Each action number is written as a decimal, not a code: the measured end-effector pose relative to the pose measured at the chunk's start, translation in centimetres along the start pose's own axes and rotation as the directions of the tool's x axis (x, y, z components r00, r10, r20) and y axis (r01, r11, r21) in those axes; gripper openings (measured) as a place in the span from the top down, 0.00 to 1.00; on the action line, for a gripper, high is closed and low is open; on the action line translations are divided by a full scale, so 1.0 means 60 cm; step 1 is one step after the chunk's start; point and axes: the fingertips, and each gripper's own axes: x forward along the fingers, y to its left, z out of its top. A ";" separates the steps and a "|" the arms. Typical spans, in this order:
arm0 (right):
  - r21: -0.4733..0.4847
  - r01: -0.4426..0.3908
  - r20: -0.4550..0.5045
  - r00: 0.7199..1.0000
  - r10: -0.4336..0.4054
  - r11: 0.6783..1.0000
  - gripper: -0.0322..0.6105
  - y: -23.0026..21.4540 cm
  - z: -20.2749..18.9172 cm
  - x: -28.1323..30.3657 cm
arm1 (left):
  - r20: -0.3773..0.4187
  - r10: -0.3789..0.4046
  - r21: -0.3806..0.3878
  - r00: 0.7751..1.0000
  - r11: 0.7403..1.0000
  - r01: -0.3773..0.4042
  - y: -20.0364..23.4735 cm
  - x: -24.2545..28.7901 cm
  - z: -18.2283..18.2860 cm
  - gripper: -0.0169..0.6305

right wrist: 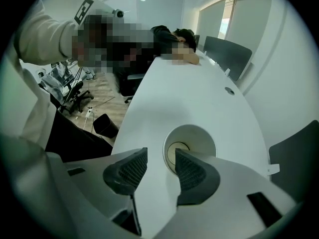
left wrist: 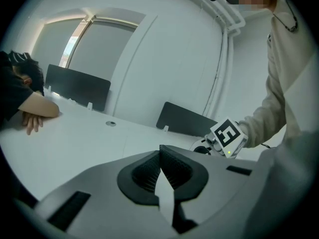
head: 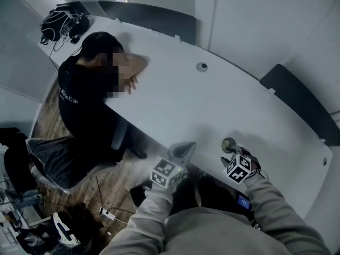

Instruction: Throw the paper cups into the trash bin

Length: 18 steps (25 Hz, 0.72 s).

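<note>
An open white paper cup (head: 228, 144) stands upright near the front edge of the white table (head: 212, 100). My right gripper (right wrist: 160, 171) points steeply down over it and is open. In the right gripper view its right finger hangs over the mouth of the cup (right wrist: 192, 138), while the left finger is outside the cup's wall. The pads do not press on the cup. My left gripper (head: 185, 147) hovers at the table's edge to the left of the cup. Its pads meet, and it holds nothing. A small black bin (right wrist: 105, 126) stands on the wooden floor beside the table.
A person (head: 95, 84) in dark clothes sleeps slumped over the table's left side. A black bag (head: 61, 23) lies at the far end. Dark chair backs (head: 297, 100) line the far side. A power strip (head: 106, 212) and cables lie on the floor.
</note>
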 end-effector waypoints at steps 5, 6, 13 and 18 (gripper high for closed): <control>0.001 0.043 -0.013 0.999 -0.043 0.999 0.79 -0.008 -0.006 0.009 | 0.003 0.020 -0.015 1.000 1.000 -0.019 0.012 -0.010 -0.007 0.99; 0.003 0.055 -0.008 0.998 -0.055 0.998 0.85 -0.012 -0.004 0.009 | -0.001 0.021 -0.021 1.000 1.000 -0.021 0.013 -0.010 -0.010 0.99; 0.059 0.098 0.038 0.994 -0.100 0.993 0.89 -0.029 0.009 -0.018 | -0.046 0.003 0.042 0.999 0.999 -0.001 -0.001 -0.010 -0.018 0.99; 0.126 0.143 0.101 0.983 -0.156 0.982 0.89 -0.073 0.001 -0.081 | -0.031 -0.020 0.065 0.999 0.998 0.022 -0.028 0.002 0.003 0.99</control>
